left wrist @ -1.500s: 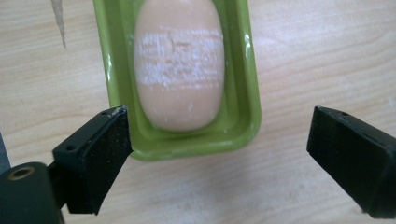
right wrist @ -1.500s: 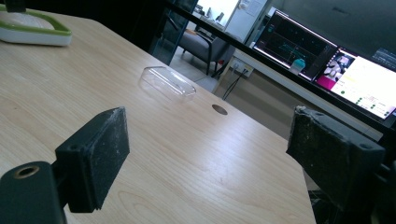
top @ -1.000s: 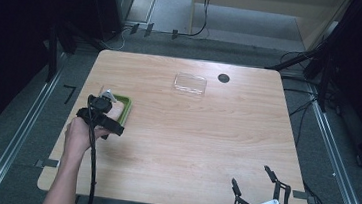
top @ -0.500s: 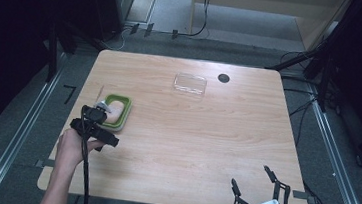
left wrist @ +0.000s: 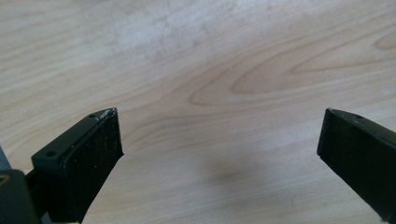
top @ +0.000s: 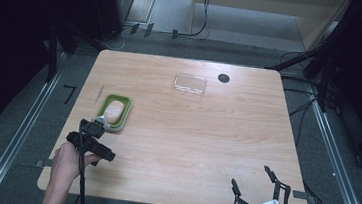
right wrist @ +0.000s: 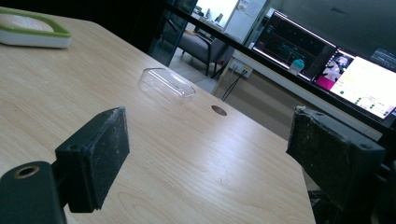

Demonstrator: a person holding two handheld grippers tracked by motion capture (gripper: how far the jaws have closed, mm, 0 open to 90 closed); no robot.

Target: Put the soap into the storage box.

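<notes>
Evidently both wait: left gripper point(top: 97, 127), jaws spread and empty, lower left beside the green dish point(top: 114, 112); right gripper point(top: 257, 182) likewise gaping, bottom right.

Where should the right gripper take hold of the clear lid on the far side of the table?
Grip the clear lid across its short width, coming from above: it lies flat, shallow and rectangular, with bare table on all sides. The right gripper is open.

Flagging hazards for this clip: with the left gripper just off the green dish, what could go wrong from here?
1. The left gripper sits open right beside the green dish, near the table edge; a careless move could shove the dish off.
2. Its cable trails close and might snag.
3. The clear lid is hard to see and easily missed.
</notes>
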